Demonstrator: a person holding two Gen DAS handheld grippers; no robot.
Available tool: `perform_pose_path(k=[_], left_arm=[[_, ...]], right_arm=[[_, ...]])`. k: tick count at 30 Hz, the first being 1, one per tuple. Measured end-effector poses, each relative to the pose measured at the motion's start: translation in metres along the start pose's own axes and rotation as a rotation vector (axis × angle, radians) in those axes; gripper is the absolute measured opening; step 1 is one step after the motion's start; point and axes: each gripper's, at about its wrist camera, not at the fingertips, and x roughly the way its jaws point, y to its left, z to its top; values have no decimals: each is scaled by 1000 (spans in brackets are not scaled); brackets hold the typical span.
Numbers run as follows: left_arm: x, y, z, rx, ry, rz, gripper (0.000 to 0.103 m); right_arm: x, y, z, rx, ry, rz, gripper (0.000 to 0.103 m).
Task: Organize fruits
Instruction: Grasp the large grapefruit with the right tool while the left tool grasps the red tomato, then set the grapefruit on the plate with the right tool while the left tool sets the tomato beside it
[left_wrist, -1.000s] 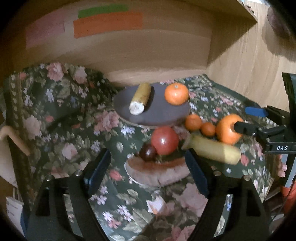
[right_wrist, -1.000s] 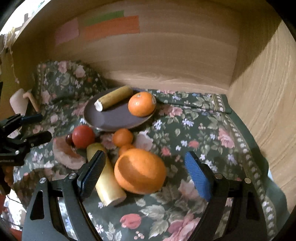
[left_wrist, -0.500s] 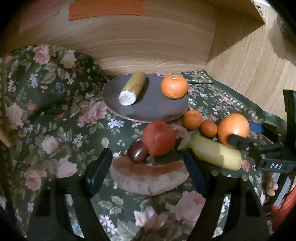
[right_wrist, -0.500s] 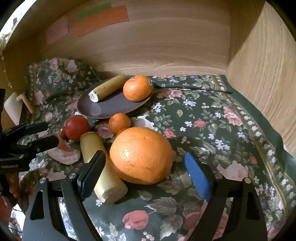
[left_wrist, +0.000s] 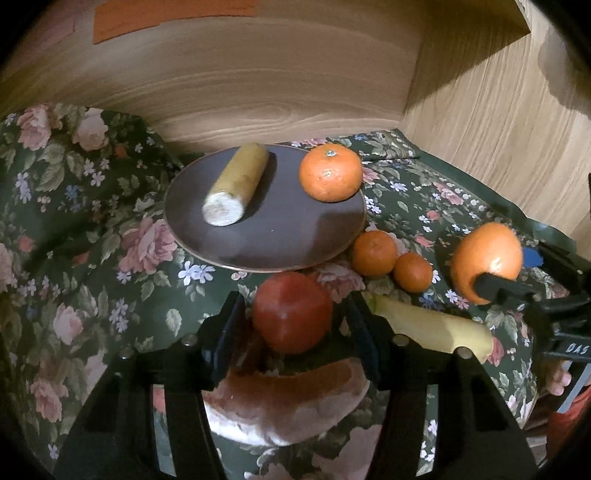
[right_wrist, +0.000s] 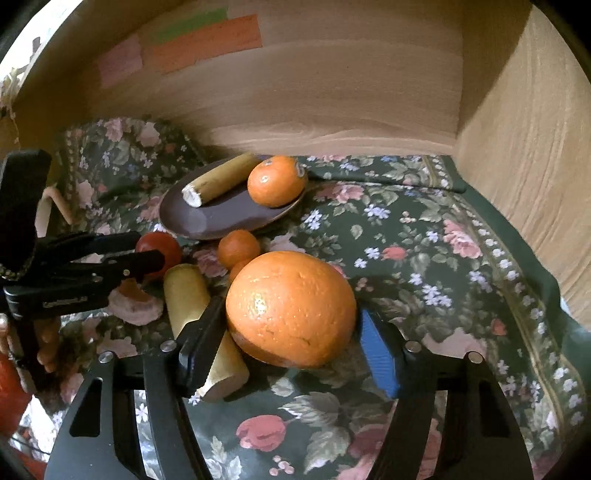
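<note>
Bracketing the tomato (left_wrist: 291, 322), left hand-held gripper (left_wrist: 293, 339) has fingers apart, not touching it. Right hand-held gripper (right_wrist: 286, 341) also apart around the big orange (right_wrist: 291, 308) on the floral cloth (right_wrist: 424, 258). Plate (left_wrist: 280, 236) beyond holds a tangerine (left_wrist: 330, 172) and banana piece (left_wrist: 236, 184).

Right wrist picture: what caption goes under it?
Right gripper straddles the big orange on the flowery cloth.
</note>
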Motion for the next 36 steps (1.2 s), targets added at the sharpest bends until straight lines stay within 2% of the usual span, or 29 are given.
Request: perform_pose_path(k=[3, 7, 12, 22, 27, 36], left_arm=[[6, 0, 1, 2, 4, 14, 47], [6, 1, 1, -3, -2, 4, 45], [1, 2, 1, -9, -5, -14, 44], [-32, 9, 18, -7, -100, -17, 44], [-38, 26, 28, -22, -129, 6, 44], [-34, 58, 42, -60, -127, 26, 44]], right_arm=[[-4, -5, 4, 8, -15, -7, 67], [-8, -8, 10, 13, -32, -15, 67], [-7, -7, 20, 5, -44, -10, 67], [3, 8, 52, -53, -65, 24, 67], [16, 18, 68, -98, -57, 40, 67], [48, 41, 91, -168, -15, 67, 67]])
